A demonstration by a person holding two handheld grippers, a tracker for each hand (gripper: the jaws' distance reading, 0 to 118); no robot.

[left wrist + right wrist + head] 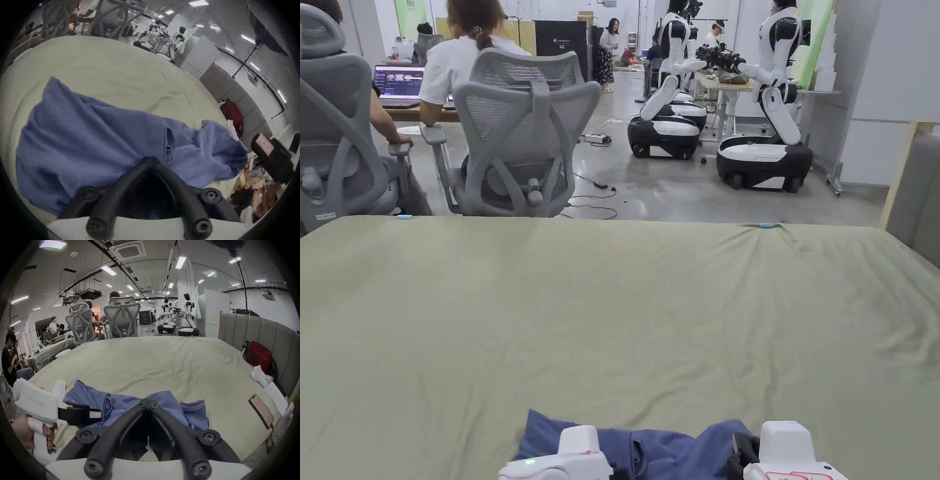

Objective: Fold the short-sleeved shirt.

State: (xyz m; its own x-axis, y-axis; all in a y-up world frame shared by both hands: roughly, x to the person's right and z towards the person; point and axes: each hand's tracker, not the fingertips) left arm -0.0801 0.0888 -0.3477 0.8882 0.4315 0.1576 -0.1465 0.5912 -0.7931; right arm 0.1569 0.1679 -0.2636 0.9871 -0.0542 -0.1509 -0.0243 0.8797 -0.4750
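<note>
On the left, the left gripper (150, 160) has its jaws pinched tight together with a fold of the blue shirt (84, 139) caught between the tips, the cloth bunched and rumpled at the near edge of the pale green bed sheet (625, 312). Across to the right, the right gripper (148, 401) is closed up just the same, tips meeting on the shirt's crumpled near edge, and further right a phone (261, 411) lies flat on the sheet near a red bag (259, 356).
</note>
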